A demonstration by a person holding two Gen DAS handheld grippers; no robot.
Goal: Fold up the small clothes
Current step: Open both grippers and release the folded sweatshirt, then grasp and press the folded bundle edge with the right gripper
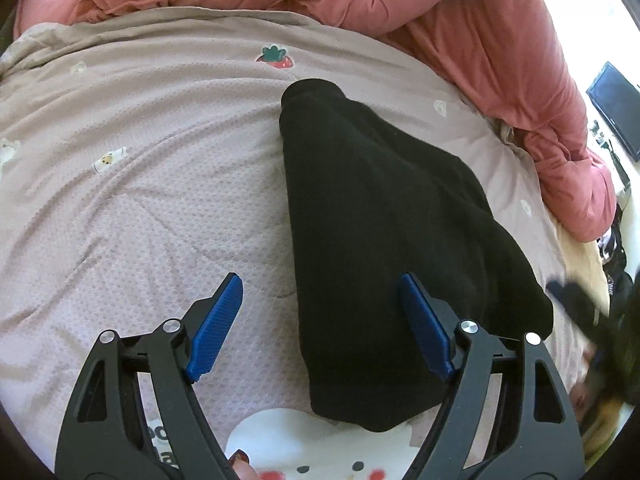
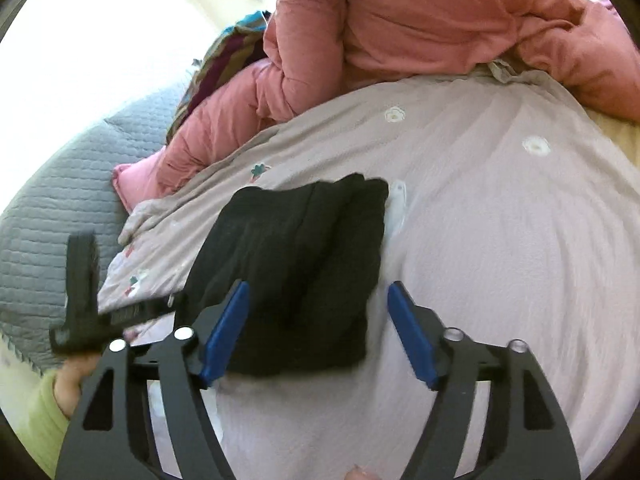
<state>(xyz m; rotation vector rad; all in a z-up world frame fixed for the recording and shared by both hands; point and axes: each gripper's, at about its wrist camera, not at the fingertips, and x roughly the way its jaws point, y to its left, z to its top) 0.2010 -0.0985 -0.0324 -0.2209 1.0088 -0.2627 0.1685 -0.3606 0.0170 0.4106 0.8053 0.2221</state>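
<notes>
Pale bedspread [image 2: 500,240] bears black garment [image 2: 296,264], folded flat.

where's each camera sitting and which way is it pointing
Left wrist: on the left tool, jaws open, looking down the bed at the black garment.
Right wrist: on the right tool, jaws open, facing the garment; left hand at its left edge.
Shared: garment, bed, pink duvet.

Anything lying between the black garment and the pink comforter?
Nothing loose: only the printed mauve bedspread separates the black garment from the pink comforter, shown in the left wrist view; the right wrist view agrees.
</notes>
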